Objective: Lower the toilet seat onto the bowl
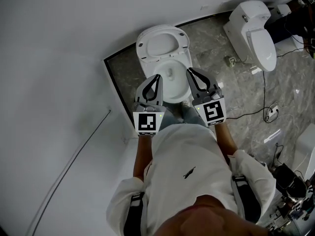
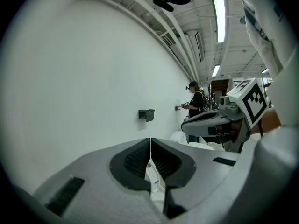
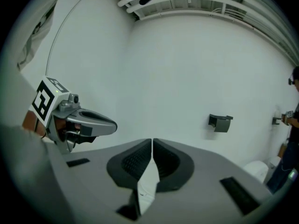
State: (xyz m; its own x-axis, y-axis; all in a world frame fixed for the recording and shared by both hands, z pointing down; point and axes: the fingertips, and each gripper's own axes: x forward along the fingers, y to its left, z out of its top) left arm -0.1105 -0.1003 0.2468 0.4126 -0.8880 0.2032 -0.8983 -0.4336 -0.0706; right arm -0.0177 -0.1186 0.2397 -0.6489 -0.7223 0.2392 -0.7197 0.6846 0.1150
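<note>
The left gripper (image 1: pixel 157 76) and the right gripper (image 1: pixel 189 71) are held side by side above the toilet bowl (image 1: pixel 173 90), each pointing away from the person towards the white wall (image 1: pixel 59 48). The left fingers (image 2: pixel 135 160) are seen pressed together at their tips with nothing between the ribbed pads, and the right fingers (image 3: pixel 166 160) are likewise closed on nothing. The toilet seat (image 1: pixel 142 48) is raised, standing up against the wall just beyond both sets of fingertips. It is touched by neither pair, and a strip of the open bowl is seen between the fingertips and the seat's lower edge. The bowl lies under and between the two pairs of fingers: the left tips are over its left rim and the right tips over its right rim. Through the narrow gap behind each pair of closed tips a sliver of white is seen, though which part of the toilet it belongs to cannot be told. A black holder (image 2: pixel 146 115) is mounted on the wall ahead of the fingers and above them. A second toilet (image 1: pixel 253 31) stands well off to the right of the right fingers on the marbled floor (image 1: pixel 236 92).
</note>
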